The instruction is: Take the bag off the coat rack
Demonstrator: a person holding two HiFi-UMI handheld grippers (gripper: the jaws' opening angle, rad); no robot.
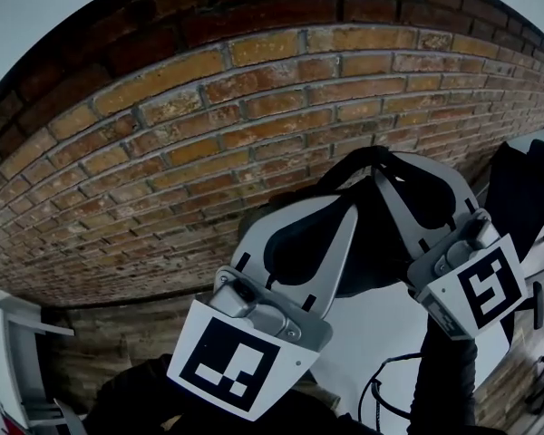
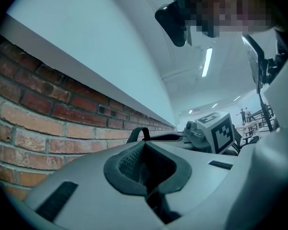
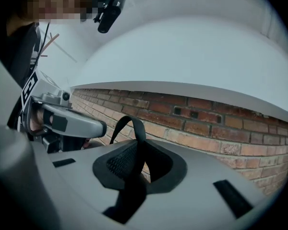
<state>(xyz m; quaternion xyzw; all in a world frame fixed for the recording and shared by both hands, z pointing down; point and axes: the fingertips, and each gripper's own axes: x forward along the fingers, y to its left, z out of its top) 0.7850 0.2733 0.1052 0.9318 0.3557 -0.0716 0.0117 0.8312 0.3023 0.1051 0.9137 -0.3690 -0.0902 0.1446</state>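
Red-brown and orange brick wall (image 1: 208,107) with pale mortar; grey left tongs (image 2: 145,164) and right tongs (image 3: 134,169) with black pads (image 3: 117,164); black bag strap (image 3: 129,127); black-and-white squares on marker cube (image 1: 227,365).

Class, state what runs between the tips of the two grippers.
A black strap arches from the left gripper across to the right gripper; the head view shows it.

The thin black fabric strap (image 3: 138,128) shows only as a loop above the grey plastic right gripper (image 3: 139,162). That gripper's body hides the strap's lower run, so what hangs from it cannot be told. In the head view a dark cloth-like shape (image 1: 526,188) is cut off by the right edge, and in the left gripper view the distant standing figures (image 2: 244,114) are too small to make out.
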